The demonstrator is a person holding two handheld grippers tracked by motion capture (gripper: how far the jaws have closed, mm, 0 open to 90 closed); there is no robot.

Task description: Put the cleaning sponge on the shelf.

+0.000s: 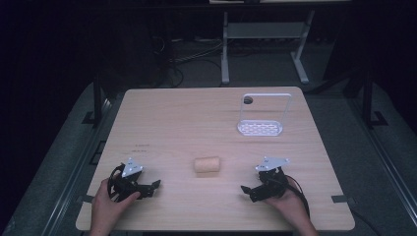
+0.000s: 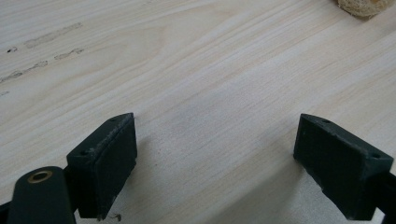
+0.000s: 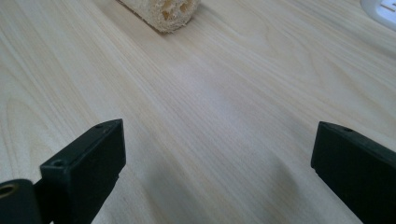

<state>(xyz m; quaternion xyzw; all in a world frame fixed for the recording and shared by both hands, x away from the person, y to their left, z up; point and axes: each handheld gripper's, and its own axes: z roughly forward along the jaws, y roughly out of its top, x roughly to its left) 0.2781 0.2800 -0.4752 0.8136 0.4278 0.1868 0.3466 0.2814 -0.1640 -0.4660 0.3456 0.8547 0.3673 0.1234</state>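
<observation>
A short tan loofah roll (image 1: 207, 164) lies on the pale wooden table (image 1: 187, 123), about midway between my two grippers. My left gripper (image 1: 152, 189) rests at the near left of the table, open, with bare wood between its jaws (image 2: 215, 158). The loofah roll (image 2: 362, 6) peeks in at the top right of the left gripper view. My right gripper (image 1: 247, 191) rests at the near right, also open over bare wood (image 3: 217, 163). Ahead of it, the porous end of the loofah roll (image 3: 163, 11) faces its camera.
A white perforated tray with a tall loop handle (image 1: 261, 118) stands at the far right of the table; its corner (image 3: 380, 10) shows in the right gripper view. Faint pencil marks (image 2: 37, 56) lie on the wood at left. Metal frame legs (image 1: 225, 49) stand beyond the table.
</observation>
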